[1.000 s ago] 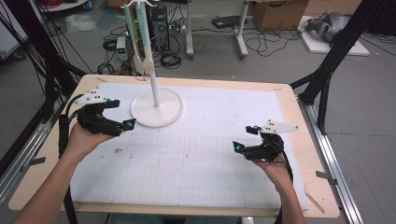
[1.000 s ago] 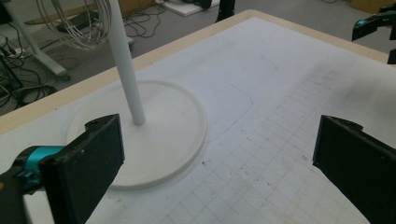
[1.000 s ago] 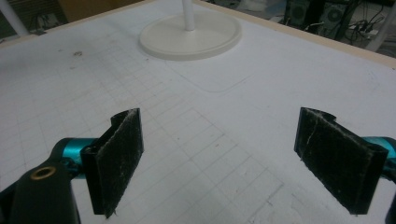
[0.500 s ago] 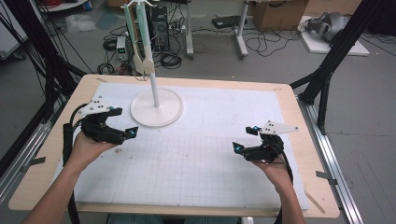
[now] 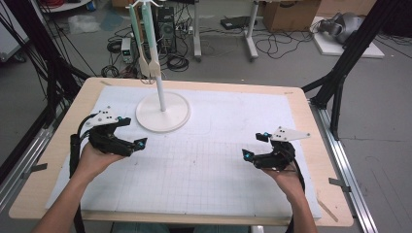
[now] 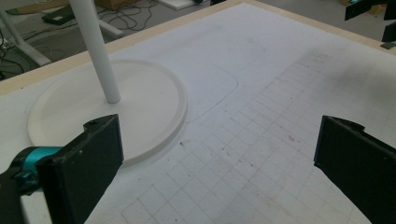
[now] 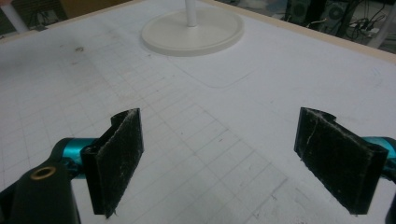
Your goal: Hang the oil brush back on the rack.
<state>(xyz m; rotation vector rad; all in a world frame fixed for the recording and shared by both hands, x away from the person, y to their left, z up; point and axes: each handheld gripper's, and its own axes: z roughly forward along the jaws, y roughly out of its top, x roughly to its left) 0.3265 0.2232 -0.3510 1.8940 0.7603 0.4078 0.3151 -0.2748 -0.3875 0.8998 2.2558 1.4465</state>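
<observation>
the table point(image 5: 311, 126) edge looks like pale bare wood, matt. over it lies a white gridded mat point(image 5: 209, 160), papery and scuffed with grey smudges. the stand point(image 5: 163, 112) seems smooth white plastic with a faint sheen. the right gripper point(image 7: 219, 158) has jaws faced with rough, dusty black padding and glossy teal metal fittings.

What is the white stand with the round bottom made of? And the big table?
The stand looks like smooth white plastic or painted metal: an even matte cream colour, no grain. I can't tell which. The table looks like pale wood, maybe plywood, showing as a tan border, under a white mat printed with a faint grid that looks like paper or thin plastic.
</observation>
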